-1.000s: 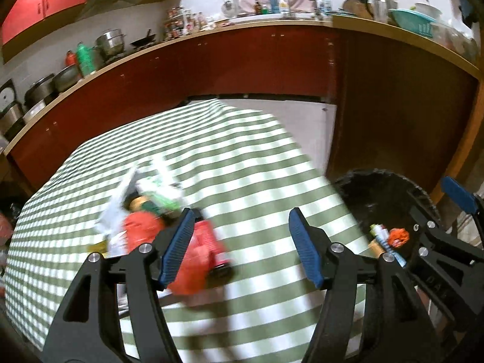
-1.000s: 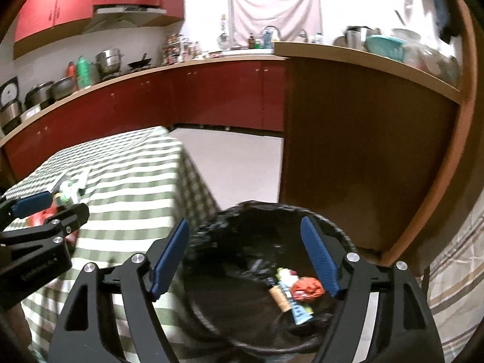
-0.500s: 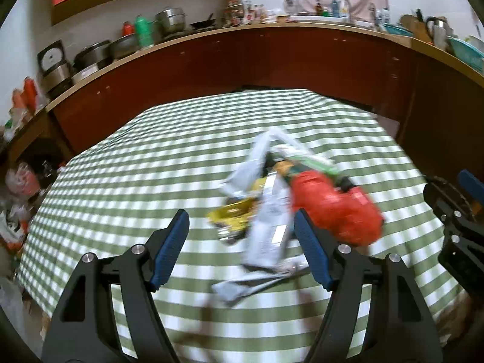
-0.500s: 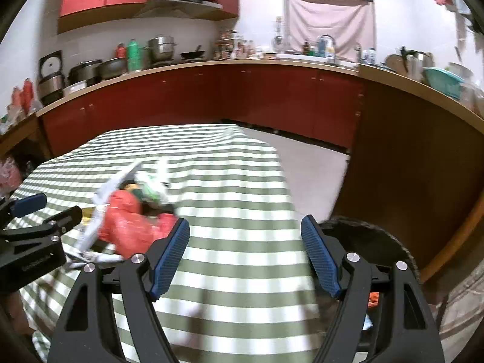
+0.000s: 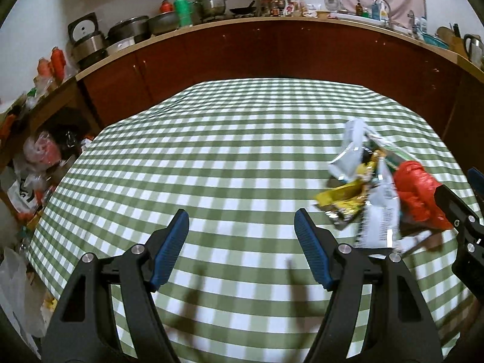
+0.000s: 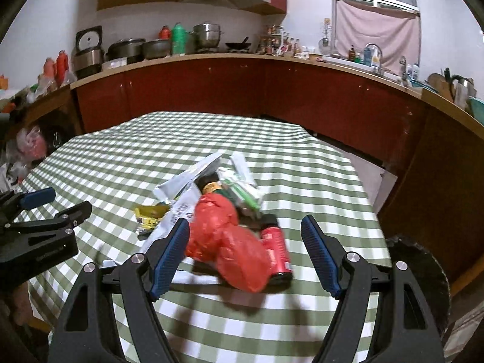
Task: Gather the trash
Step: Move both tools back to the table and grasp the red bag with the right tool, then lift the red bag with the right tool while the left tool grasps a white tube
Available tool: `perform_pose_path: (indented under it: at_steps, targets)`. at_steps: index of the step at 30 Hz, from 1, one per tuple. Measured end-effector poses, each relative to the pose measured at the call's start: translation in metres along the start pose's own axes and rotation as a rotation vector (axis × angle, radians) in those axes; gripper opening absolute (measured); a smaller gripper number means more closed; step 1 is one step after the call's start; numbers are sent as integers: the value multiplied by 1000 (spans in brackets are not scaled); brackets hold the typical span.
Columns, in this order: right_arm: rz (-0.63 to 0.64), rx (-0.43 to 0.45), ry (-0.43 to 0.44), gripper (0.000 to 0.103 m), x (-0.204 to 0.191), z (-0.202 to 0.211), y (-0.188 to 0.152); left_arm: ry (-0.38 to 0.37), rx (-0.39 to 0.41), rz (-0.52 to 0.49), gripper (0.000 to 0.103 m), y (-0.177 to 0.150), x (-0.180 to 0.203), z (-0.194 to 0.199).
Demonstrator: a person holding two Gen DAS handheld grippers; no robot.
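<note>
A heap of trash lies on the green checked tablecloth (image 5: 211, 157): a crumpled red plastic bag (image 6: 230, 242), a red can (image 6: 276, 252), a yellow wrapper (image 6: 151, 211), white and silver packets (image 6: 181, 181) and a dark bottle with a yellow label (image 6: 211, 186). My right gripper (image 6: 245, 255) is open above the near end of the heap, the red bag showing between its blue pads without contact. My left gripper (image 5: 242, 249) is open over bare cloth, left of the heap (image 5: 378, 193), holding nothing. The bin's black rim (image 6: 420, 260) shows at the table's right corner.
Red-brown kitchen cabinets (image 6: 242, 90) wrap round behind the table, their counter crowded with pots, bottles and a rice cooker (image 5: 87, 34). Bags and clutter (image 5: 39, 157) fill shelves left of the table. A strip of light floor (image 6: 372, 178) lies between table and right-hand counter.
Both grippers have swung left, away from the black bin and over the table. The heap moved from between the left gripper's pads to its right; the right gripper now faces the heap.
</note>
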State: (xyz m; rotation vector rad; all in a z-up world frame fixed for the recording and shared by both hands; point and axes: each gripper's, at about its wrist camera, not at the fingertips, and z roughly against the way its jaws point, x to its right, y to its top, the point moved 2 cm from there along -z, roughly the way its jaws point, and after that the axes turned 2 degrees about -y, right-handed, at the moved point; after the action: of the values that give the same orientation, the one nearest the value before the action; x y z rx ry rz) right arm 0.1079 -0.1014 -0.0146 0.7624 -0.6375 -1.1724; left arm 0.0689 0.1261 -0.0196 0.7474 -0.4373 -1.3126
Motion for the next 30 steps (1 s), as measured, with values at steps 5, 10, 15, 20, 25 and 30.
perform_pose_path:
  at_steps: [5, 10, 15, 20, 25, 30]
  targets:
    - [23, -39, -8, 74, -7, -12, 0, -3, -15, 14, 71, -2, -11, -8]
    - [27, -73, -16, 74, -8, -20, -2, -18, -23, 19, 71, -2, -12, -14]
    - [34, -106, -1, 55, -9, -26, -5, -29, -29, 19, 71, -2, -9, -18]
    - [28, -106, 21, 40, -11, -25, -5, -33, -33, 21, 71, -2, -8, -21]
    - [22, -79, 31, 35, -9, -15, -2, -42, -28, 17, 71, -1, -2, -20]
    - [2, -45, 23, 34, 0, -4, 1, -68, -20, 3, 71, 1, 12, -15]
